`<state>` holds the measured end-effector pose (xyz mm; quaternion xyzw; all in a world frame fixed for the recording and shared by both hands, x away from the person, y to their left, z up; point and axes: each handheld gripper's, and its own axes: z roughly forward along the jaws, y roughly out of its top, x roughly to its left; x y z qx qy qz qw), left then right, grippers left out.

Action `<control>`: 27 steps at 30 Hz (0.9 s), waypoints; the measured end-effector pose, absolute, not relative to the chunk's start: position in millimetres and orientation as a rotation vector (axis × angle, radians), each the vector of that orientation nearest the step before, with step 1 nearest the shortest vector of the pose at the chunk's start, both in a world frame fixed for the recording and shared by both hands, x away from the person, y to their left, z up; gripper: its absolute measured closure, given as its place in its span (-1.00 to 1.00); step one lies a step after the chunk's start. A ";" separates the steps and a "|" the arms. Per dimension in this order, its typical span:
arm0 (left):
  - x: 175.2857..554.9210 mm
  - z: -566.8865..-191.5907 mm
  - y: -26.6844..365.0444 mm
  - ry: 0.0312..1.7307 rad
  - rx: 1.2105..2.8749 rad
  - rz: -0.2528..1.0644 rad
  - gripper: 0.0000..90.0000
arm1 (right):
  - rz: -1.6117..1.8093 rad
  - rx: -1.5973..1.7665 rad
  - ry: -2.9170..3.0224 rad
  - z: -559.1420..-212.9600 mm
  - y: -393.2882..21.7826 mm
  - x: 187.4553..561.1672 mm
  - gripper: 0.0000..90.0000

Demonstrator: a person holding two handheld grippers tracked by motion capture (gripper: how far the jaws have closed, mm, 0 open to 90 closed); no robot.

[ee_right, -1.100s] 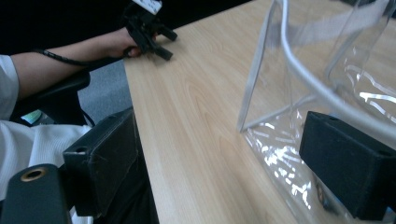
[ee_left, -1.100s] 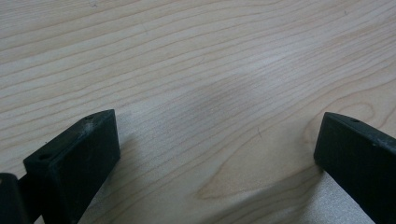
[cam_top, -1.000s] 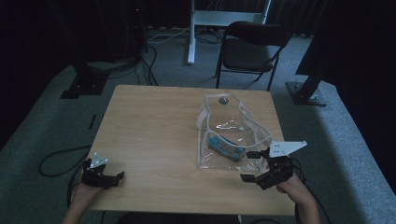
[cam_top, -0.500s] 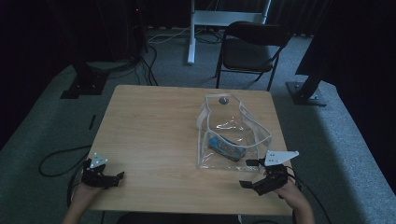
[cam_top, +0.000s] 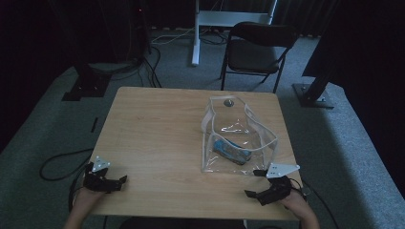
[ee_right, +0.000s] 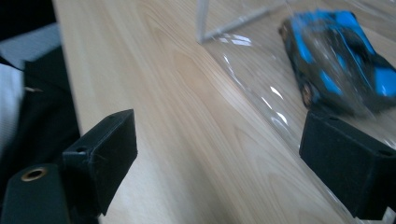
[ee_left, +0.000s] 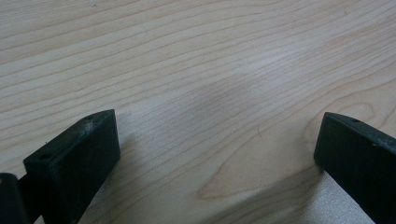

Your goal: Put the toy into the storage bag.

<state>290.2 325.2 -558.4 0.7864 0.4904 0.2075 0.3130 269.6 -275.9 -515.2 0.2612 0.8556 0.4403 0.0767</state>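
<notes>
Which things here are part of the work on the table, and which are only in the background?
Part of the work: clear pouch, blue toy car inside it, right tool, left tool.
Background: folding chair, floor cables, white stand.

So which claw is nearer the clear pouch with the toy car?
Right. The right claw sits just off the clear pouch's near corner, open; the left claw is across the table, at its near-left edge.

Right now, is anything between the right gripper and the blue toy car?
Yes. The car lies inside the clear plastic pouch, so the pouch's front wall stands between it and the open right gripper. The table between gripper and pouch looks bare.
</notes>
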 end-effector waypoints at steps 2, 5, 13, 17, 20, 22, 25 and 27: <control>290.2 -558.6 325.0 1.295 2.070 0.547 -0.98 | 1.304 0.806 2.567 -519.8 -277.7 269.8 -0.76; 290.2 -558.3 325.4 1.292 2.077 0.547 -0.98 | 1.285 0.839 2.547 -525.3 -281.3 269.4 -0.76; 290.2 -558.3 325.2 1.294 2.076 0.547 -0.98 | 1.244 0.919 2.507 -538.3 -292.8 268.7 -0.76; 290.2 -558.4 325.3 1.293 2.076 0.547 -0.98 | 1.204 0.960 2.470 -542.0 -299.9 265.1 -0.76; 290.2 -558.4 325.3 1.293 2.076 0.547 -0.98 | 1.171 0.996 2.447 -545.3 -305.0 263.5 -0.76; 290.2 -558.4 325.3 1.293 2.077 0.547 -0.98 | 1.155 1.027 2.412 -547.4 -307.7 262.7 -0.76; 290.2 -558.3 325.3 1.294 2.078 0.547 -0.98 | 1.140 1.077 2.362 -549.4 -310.6 262.0 -0.76; 290.2 -558.3 325.3 1.293 2.078 0.547 -0.98 | 1.131 1.098 2.342 -549.9 -311.4 261.9 -0.76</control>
